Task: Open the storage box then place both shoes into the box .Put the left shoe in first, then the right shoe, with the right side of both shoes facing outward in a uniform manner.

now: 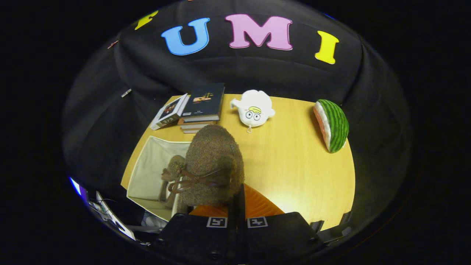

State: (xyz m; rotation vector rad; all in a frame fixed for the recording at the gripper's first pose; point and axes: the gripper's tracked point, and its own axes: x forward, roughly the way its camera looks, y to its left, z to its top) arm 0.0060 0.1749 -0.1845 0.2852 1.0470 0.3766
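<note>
A fuzzy brown shoe (213, 162) with a dark brown bow hangs just ahead of my fingers, toe pointing away, above the right rim of the open white storage box (147, 167). My gripper (237, 206) is shut on the shoe's heel edge. A second fuzzy brown shoe (173, 171) lies inside the box, beside its right wall, partly hidden by the held shoe. The box stands on the left side of the wooden table (294, 165).
Beyond the box lies a stack of books (202, 106) with another book (169, 112) leaning beside it. A white plush toy (254, 108) sits at the table's far middle, a watermelon-slice plush (333, 125) at the far right. Cables and clutter lie left of the box, off the table.
</note>
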